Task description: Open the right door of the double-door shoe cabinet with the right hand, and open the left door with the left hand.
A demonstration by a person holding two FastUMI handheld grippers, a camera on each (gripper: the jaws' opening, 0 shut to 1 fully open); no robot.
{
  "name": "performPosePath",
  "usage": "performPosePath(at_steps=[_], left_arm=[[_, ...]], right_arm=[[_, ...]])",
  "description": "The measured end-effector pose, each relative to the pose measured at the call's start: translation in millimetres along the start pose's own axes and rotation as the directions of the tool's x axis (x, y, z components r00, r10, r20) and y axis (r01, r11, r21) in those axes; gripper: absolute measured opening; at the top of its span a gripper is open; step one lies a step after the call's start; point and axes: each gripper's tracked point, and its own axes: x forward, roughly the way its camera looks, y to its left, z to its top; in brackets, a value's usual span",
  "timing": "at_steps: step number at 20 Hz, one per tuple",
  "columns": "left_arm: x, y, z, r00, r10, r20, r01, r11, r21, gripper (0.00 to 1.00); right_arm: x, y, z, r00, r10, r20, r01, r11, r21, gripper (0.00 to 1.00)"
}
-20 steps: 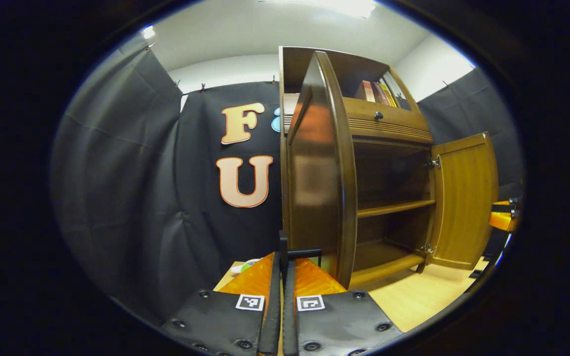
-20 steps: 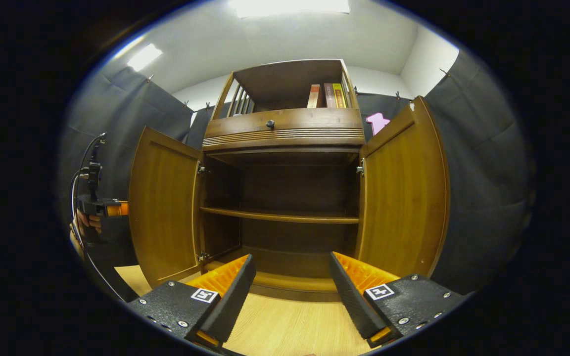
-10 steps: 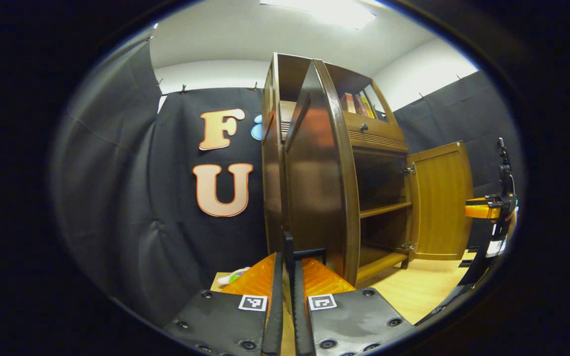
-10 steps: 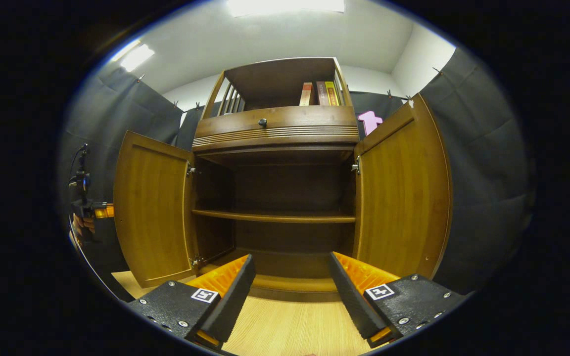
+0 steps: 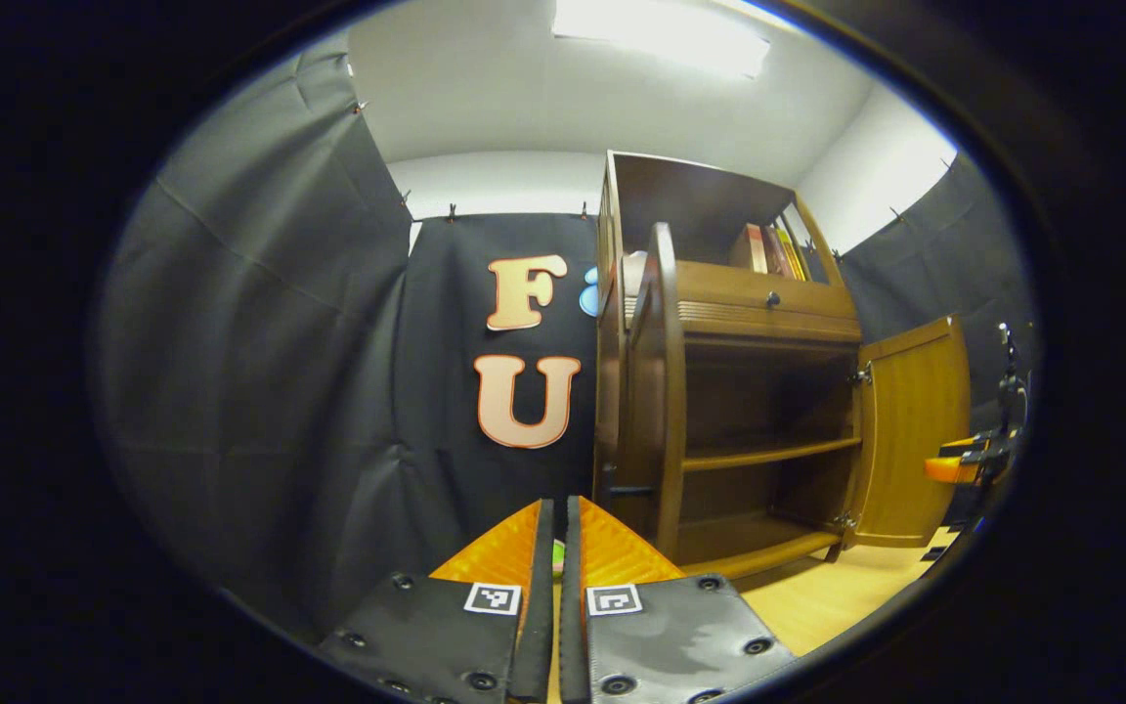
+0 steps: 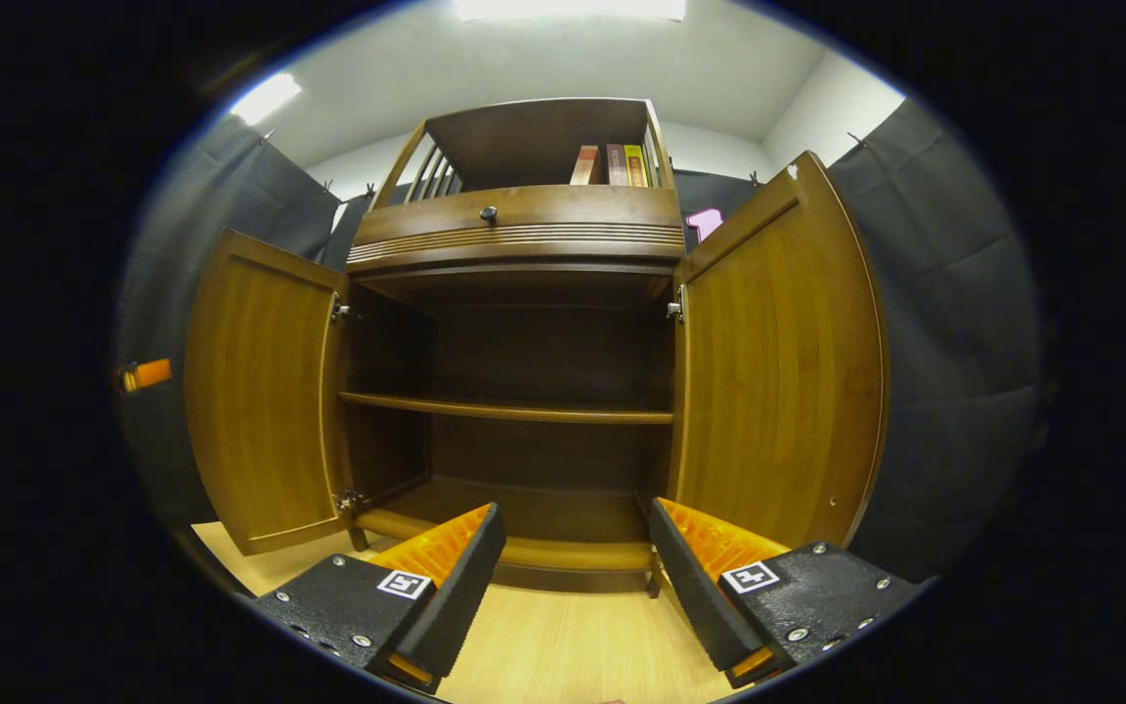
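Both doors look fully open: left door (image 6: 255,391), right door (image 6: 783,362). Left gripper (image 5: 551,548) jaws closed, empty; right gripper (image 6: 573,548) jaws open. Next: simply withdraw.

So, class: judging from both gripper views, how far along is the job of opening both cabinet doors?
Done: the right door and left door both stand wide open. In hand: nothing; the right gripper is open, the left gripper shut on nothing. Left: apparently nothing.
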Motion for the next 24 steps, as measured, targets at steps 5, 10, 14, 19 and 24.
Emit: performPosePath(at_steps=[5, 10, 14, 19, 24], left_arm=[[37, -88, -15, 0.999, -0.014, -0.051, 0.01, 0.998, -0.069, 0.11], [70, -176, -50, 0.993, -0.076, -0.087, 0.081, 0.995, 0.053, 0.15], [87, -210, -56, 0.992, -0.102, -0.08, 0.104, 0.994, 0.023, 0.43], [86, -224, -55, 0.993, -0.107, -0.054, 0.109, 0.993, 0.042, 0.88], [78, -231, -69, 0.992, -0.106, -0.067, 0.108, 0.994, 0.035, 0.97]], right_arm=[[6, 4, 9, 0.999, 0.024, 0.025, -0.025, 0.999, 0.036, 0.93], [-5, -9, 14, 0.999, -0.032, 0.033, 0.032, 0.999, -0.004, 0.92], [-14, -14, 12, 0.999, -0.027, 0.028, 0.026, 0.998, 0.049, 0.92], [-22, -29, 12, 0.997, -0.055, 0.052, 0.051, 0.996, 0.071, 0.92], [-19, -32, 3, 0.998, -0.056, 0.033, 0.053, 0.994, 0.092, 0.92]])
